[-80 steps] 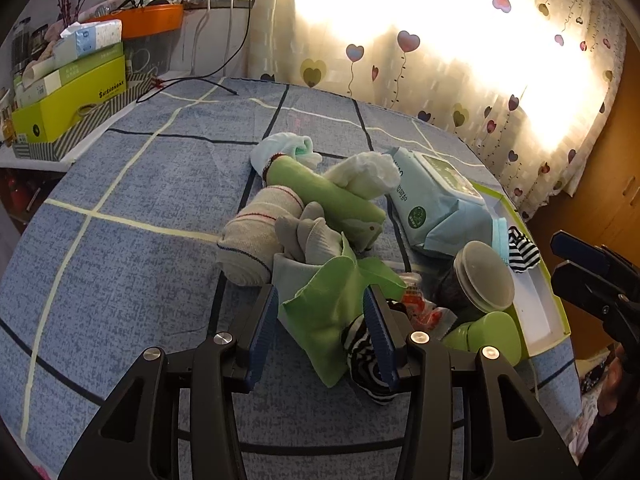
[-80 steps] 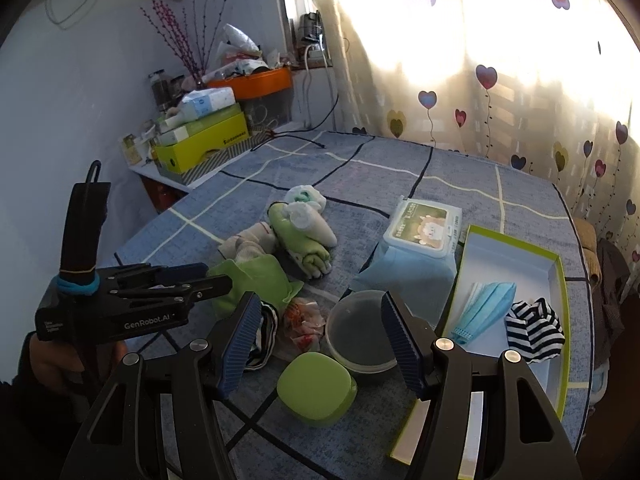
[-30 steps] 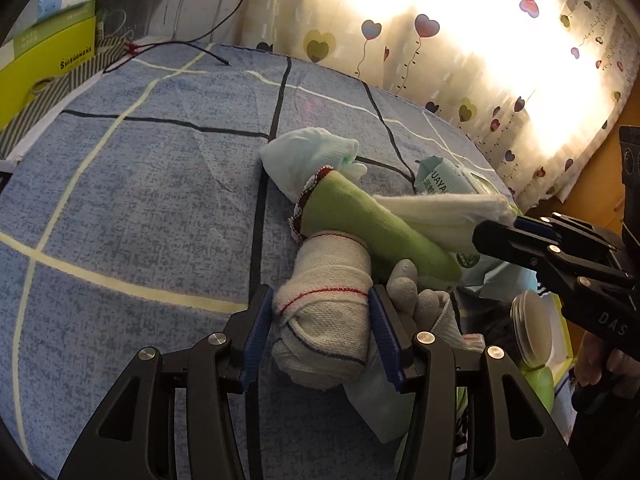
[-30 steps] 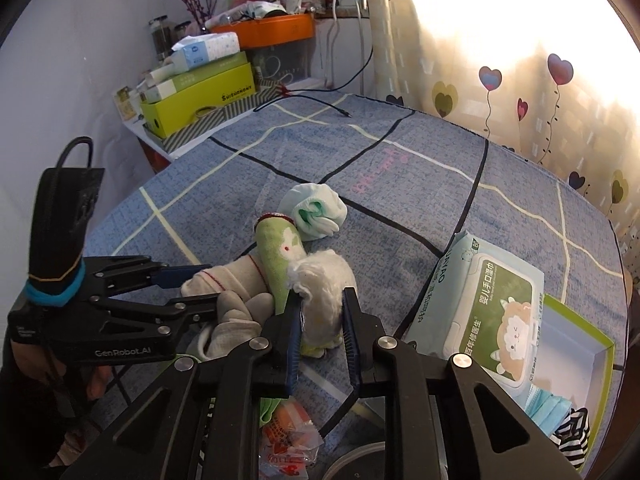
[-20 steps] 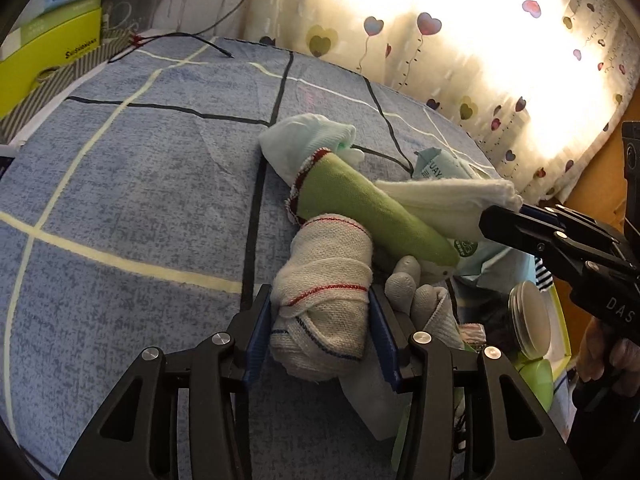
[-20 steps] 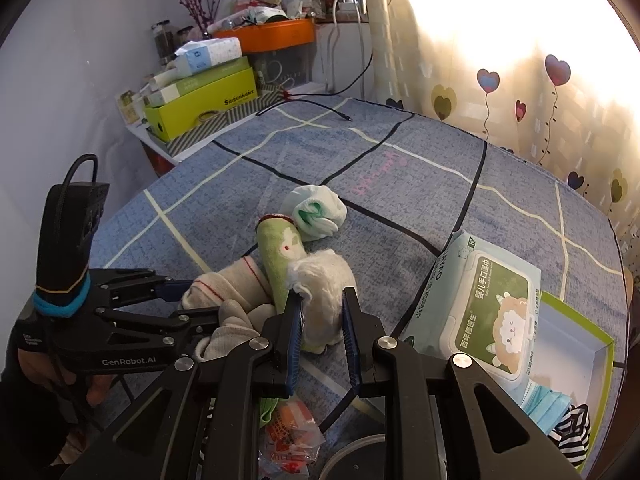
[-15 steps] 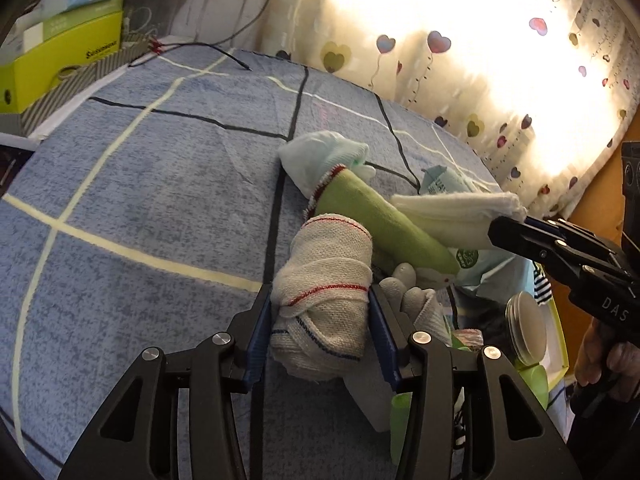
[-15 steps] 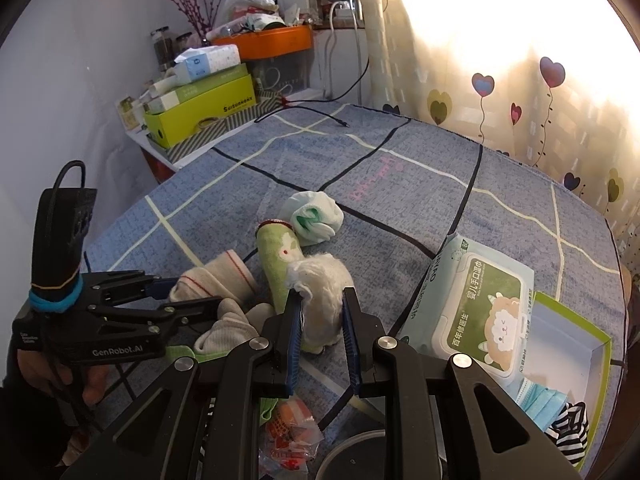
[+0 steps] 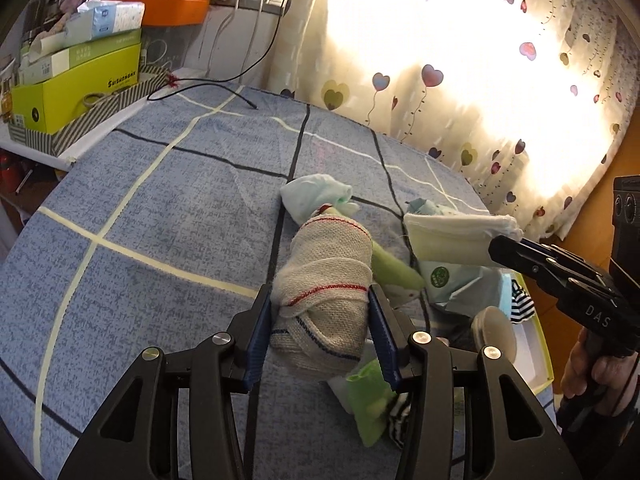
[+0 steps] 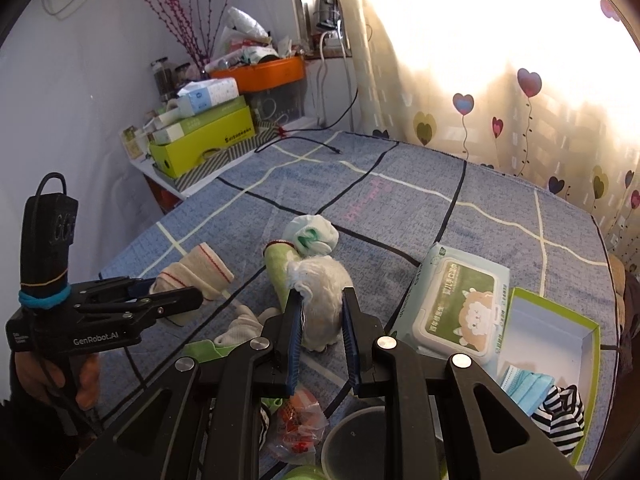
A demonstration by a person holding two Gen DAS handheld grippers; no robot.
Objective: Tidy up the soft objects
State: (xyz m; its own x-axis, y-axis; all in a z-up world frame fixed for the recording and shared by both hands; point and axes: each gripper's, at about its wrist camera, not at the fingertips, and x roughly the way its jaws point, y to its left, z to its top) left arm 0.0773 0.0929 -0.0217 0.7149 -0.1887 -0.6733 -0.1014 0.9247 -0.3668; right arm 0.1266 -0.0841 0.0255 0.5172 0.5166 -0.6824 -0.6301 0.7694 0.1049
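My left gripper [image 9: 321, 306] is shut on a rolled beige sock with red and blue stripes [image 9: 326, 280] and holds it above the blue checked bedspread [image 9: 160, 216]; it also shows in the right wrist view [image 10: 192, 276]. My right gripper [image 10: 320, 300] is shut on a fluffy white sock roll [image 10: 324, 292], also lifted; it shows in the left wrist view [image 9: 456, 232]. A green sock roll [image 10: 278, 266] and a pale mint sock ball [image 10: 312, 236] lie on the bed just beyond both grippers.
A wet-wipes pack [image 10: 460, 300] lies right of the socks. A green-rimmed box [image 10: 560, 328] holds a blue face mask [image 10: 524, 384] and a striped sock [image 10: 560, 412]. A green cloth [image 9: 368, 400], snack wrapper [image 10: 298, 420] and round container [image 10: 352, 444] lie near. Boxes [image 9: 76, 80] stand at the bed's far left.
Both grippers closed on their socks and lifted them off the pile. The left gripper has risen with the beige sock and the view has tilted up.
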